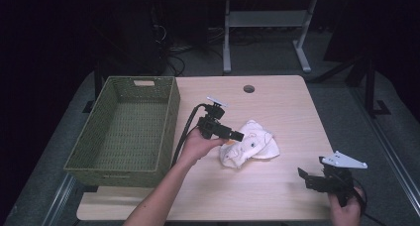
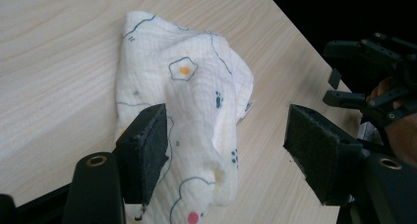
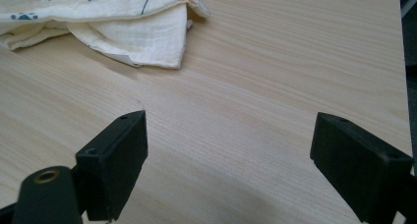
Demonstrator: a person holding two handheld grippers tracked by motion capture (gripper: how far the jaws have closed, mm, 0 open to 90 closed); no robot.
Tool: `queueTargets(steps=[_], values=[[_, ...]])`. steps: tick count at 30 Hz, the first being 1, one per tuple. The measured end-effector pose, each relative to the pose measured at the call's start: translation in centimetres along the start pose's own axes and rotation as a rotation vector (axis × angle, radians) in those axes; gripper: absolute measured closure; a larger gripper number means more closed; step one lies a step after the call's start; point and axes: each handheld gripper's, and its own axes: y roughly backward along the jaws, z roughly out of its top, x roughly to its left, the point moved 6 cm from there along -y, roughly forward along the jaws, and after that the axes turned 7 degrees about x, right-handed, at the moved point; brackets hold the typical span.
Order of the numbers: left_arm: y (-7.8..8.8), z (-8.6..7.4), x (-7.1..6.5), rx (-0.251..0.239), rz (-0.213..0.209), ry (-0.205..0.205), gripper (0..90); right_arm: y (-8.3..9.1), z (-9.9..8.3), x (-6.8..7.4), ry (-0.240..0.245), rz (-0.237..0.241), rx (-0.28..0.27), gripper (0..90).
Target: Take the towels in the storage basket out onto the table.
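A crumpled white printed cloth (image 1: 249, 144) is lying on the light wooden table (image 1: 277, 196), right of its middle. The left gripper (image 1: 236, 135) is hovering just at the cloth's left edge; in the left gripper view its jaws are standing wide apart over the cloth (image 2: 196, 116), gripping nothing. The right gripper (image 1: 303, 175) is waiting near the table's front right corner, jaws spread and empty. A green woven basket (image 1: 168, 122) is sitting at the left.
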Motion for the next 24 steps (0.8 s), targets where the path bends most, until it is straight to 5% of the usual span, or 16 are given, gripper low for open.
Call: queueTargets(steps=[10, 24], values=[[1.4, -1.7, -1.1, -0.038, -0.05, -0.008, 29.4, -0.2, 0.0, 0.0, 0.0, -0.002, 0.007, 13.9], [2.4, -4.2, -1.5, -0.047, -0.045, -0.048, 27.6, -0.3, 0.0, 0.1, 0.004, -0.007, 0.014, 13.9]])
